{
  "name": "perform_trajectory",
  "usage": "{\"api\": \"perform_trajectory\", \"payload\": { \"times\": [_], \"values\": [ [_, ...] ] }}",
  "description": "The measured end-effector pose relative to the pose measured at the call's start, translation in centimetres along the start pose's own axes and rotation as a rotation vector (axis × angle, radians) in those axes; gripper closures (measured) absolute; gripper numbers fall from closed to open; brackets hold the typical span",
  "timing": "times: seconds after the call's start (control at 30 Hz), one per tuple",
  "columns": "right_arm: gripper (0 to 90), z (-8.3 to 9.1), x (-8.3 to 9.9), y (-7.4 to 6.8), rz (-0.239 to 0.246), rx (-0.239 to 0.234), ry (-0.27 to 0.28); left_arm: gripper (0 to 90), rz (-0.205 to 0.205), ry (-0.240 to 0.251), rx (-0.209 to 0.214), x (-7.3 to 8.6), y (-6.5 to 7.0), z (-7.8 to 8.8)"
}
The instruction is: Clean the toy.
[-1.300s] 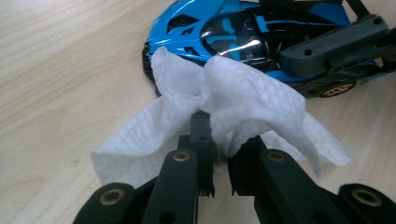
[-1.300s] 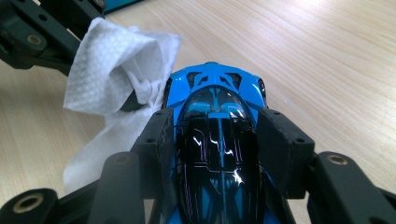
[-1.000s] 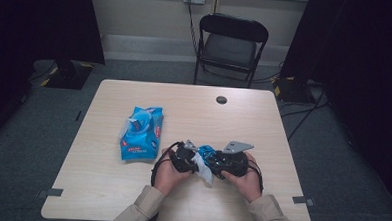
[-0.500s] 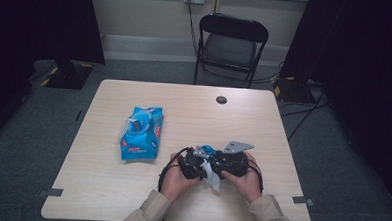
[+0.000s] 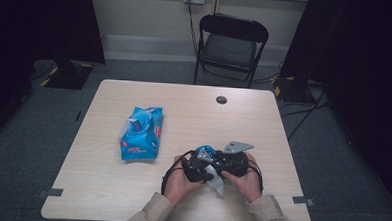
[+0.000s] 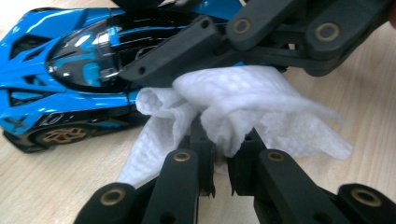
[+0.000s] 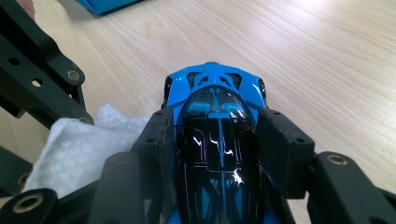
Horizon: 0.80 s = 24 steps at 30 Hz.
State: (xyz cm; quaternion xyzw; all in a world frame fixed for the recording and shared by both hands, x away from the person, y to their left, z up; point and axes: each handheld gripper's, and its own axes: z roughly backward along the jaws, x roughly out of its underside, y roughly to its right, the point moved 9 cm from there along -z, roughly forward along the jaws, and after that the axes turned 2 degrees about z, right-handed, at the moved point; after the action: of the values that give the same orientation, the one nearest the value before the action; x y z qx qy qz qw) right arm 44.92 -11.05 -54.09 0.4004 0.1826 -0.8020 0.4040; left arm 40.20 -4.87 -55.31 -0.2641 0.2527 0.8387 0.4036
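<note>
A blue and black toy sports car (image 7: 215, 88) is clamped by its sides between the pads of my right gripper (image 7: 217, 135), roof up, just above the table. My left gripper (image 6: 222, 163) is shut on a crumpled white wipe (image 6: 243, 102), which lies against the car's (image 6: 60, 60) side and under one right jaw. In the high view both hands meet near the table's front edge, with the left gripper (image 5: 201, 171) close against the right gripper (image 5: 221, 164). There the car (image 5: 204, 152) peeks out between them and the wipe (image 5: 217, 184) hangs below.
A blue pack of wet wipes (image 5: 142, 133) lies to the left of the hands on the light wooden table (image 5: 130, 197). A dark cable grommet (image 5: 221, 99) sits near the far edge. A black folding chair (image 5: 229, 42) stands behind the table.
My left hand has slid a little to the right with the wipe, closer in against the car. The right hand and the car have stayed put.
</note>
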Motion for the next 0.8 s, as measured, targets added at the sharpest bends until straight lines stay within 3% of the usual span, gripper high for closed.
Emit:
{"api": "perform_trajectory", "payload": {
  "times": [0.13,0.47,0.8],
  "values": [
    [47.9,0.0,0.0,0.0,0.001,0.000,0.001,82.3,-0.002,0.001,0.024,0.0,0.5,-0.2],
    [47.8,0.0,0.0,0.0,0.002,0.000,0.002,82.3,-0.029,-0.002,0.041,-0.1,1.6,-0.6],
    [47.8,0.0,0.0,0.0,0.003,0.001,0.002,82.3,-0.027,0.007,0.060,-0.2,2.3,-0.9]
  ]
}}
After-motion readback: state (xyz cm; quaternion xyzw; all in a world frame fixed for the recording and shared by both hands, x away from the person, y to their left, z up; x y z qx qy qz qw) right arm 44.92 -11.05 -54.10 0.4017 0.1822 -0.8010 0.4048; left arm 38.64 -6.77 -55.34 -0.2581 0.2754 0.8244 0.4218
